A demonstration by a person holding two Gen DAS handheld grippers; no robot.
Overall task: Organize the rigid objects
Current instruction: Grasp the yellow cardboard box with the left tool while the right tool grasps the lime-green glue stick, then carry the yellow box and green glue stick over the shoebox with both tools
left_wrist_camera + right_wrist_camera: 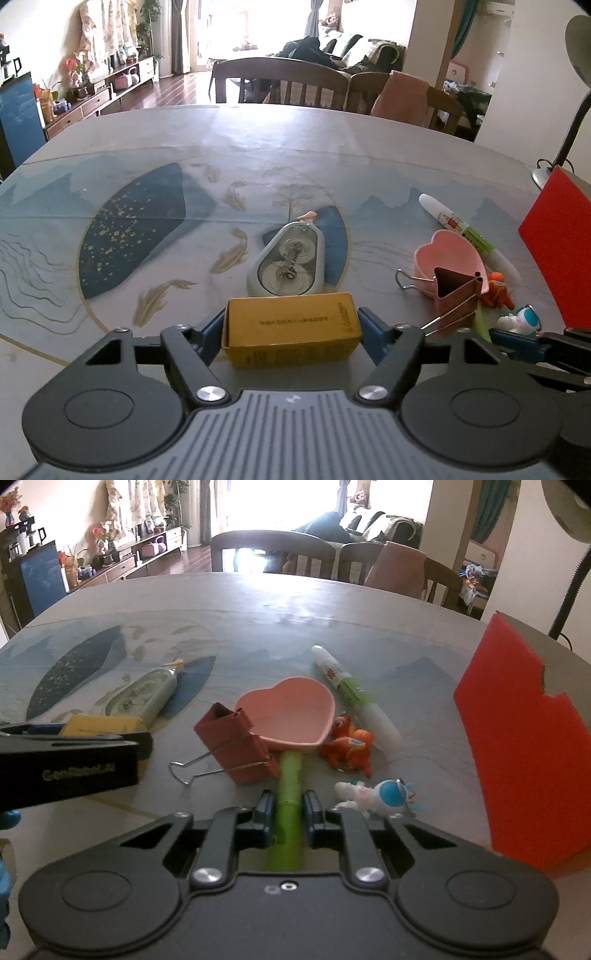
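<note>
The left gripper (291,325) clamped its fingers on a small yellow cardboard box (291,328). The right gripper (289,808) pinched a green plastic stick (290,797), a pink heart-shaped dish (286,712) at twelve o'clock.

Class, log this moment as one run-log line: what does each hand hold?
left tongs: shut on yellow box | right tongs: shut on green stick | red box: upright, right

two figurines (349,751), one marker (354,696), one binder clip (236,744)

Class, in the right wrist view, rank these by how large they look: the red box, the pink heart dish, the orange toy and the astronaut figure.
1. red box
2. pink heart dish
3. orange toy and astronaut figure: these look alike, and the astronaut is nearer the camera, so no ranking.
</note>
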